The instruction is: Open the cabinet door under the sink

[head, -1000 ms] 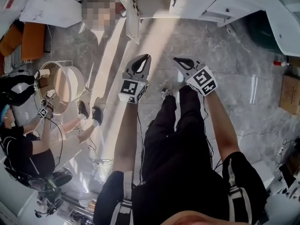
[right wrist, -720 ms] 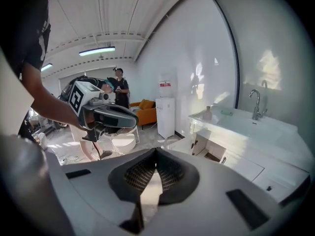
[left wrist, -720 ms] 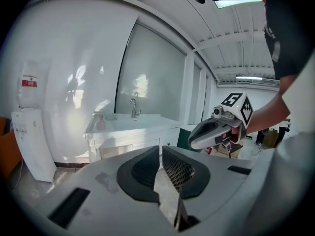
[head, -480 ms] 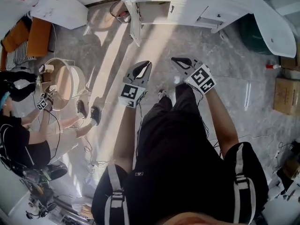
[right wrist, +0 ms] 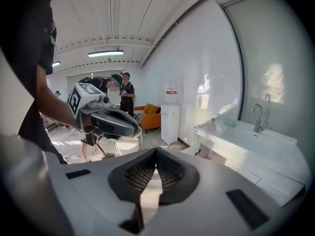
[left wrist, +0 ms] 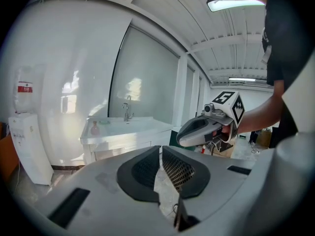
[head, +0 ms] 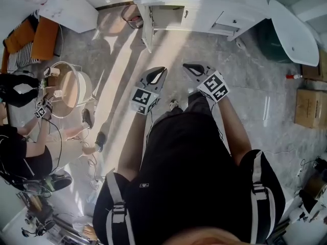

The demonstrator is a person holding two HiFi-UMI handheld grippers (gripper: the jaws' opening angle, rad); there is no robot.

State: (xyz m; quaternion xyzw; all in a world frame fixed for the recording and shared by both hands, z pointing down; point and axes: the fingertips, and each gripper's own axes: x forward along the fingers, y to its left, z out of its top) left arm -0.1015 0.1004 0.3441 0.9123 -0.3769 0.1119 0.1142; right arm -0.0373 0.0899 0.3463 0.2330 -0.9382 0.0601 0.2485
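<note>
Both grippers were held empty, well short of the vanity [head: 204,4].
L gripper [head: 159,71] & R gripper [head: 189,66] jaws (dark, mesh-faced) were closed on nothing; cabinet door [head: 146,32] was swung outward, w/ open grey marbled floor [head: 245,70] between.

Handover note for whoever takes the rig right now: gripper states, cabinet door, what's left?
Left gripper: jaws together, empty, held in the air.
Right gripper: the same.
Both are well short of the sink cabinet, which is across the floor ahead.
Cabinet door: swung out from the front, with the opening beside it exposed.
Done: the door looks open.
Left: probably nothing. Check that it is open far enough.
</note>
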